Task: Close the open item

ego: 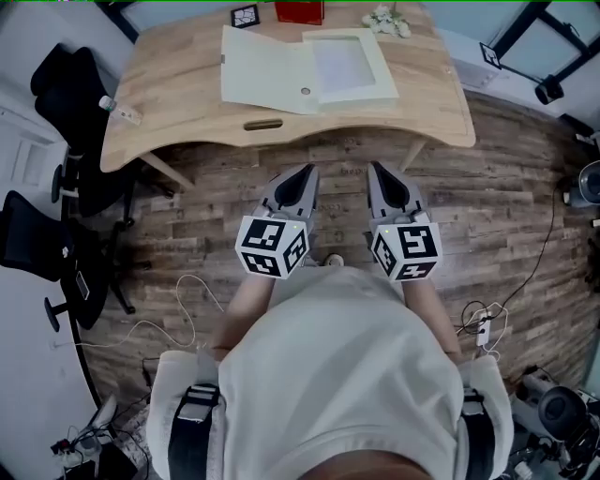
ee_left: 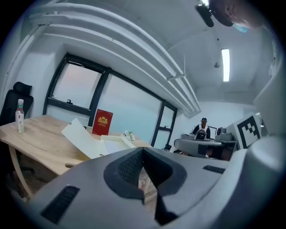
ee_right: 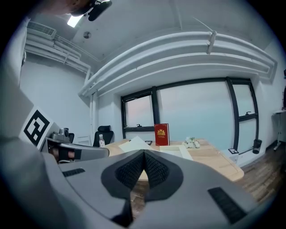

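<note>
Plainly the closing has not begun. The cream box file (ego: 349,64) lies open on the far part of the wooden desk (ego: 178,103). Its lid (ego: 265,71) is thrown out to the left of the tray and, in the left gripper view, is propped at a slant rather than lying flat. A red box (ego: 300,11) and a small bunch of white flowers (ego: 386,21) stand just beyond it at the far edge. A bottle (ego: 120,110) stands at the desk's left end, well apart.

To do this step well, I judge the person should first come up to the desk. One tip then goes under the lid's free left edge and swings it over to the right about its hinge. The other gripper should steady the tray so it does not slide toward the red box, and the lid gets pressed flat at the end.

The left gripper (ego: 307,170) and right gripper (ego: 376,167) hang side by side over the floor on the near side of the desk, well short of the file. Both are clenched, jaws meeting with nothing between them, and neither touches anything.
</note>
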Action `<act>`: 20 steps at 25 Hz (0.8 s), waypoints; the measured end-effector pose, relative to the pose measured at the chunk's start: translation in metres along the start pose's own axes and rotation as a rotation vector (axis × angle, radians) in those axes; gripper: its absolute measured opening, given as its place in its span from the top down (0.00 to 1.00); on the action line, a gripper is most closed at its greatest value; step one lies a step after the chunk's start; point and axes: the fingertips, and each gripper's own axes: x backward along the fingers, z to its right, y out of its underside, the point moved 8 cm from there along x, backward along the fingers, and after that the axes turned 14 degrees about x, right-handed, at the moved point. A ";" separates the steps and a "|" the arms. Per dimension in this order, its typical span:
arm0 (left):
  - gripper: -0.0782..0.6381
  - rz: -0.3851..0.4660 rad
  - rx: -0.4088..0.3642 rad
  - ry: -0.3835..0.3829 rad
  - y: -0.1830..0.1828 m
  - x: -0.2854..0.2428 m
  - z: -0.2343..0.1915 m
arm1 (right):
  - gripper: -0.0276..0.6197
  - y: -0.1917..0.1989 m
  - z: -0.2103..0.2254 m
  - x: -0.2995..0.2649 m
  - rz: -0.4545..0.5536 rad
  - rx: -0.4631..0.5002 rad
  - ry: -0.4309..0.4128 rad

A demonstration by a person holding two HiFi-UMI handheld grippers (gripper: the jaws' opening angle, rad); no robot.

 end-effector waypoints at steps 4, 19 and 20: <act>0.86 -0.003 -0.013 -0.012 0.001 0.000 0.002 | 0.93 0.002 0.003 0.000 0.005 -0.022 -0.009; 0.86 0.027 0.018 -0.078 0.008 0.004 0.011 | 0.93 0.013 0.009 0.004 -0.026 -0.025 -0.079; 0.86 0.030 0.016 -0.082 0.008 0.004 0.012 | 0.93 0.012 0.009 0.004 -0.025 -0.021 -0.080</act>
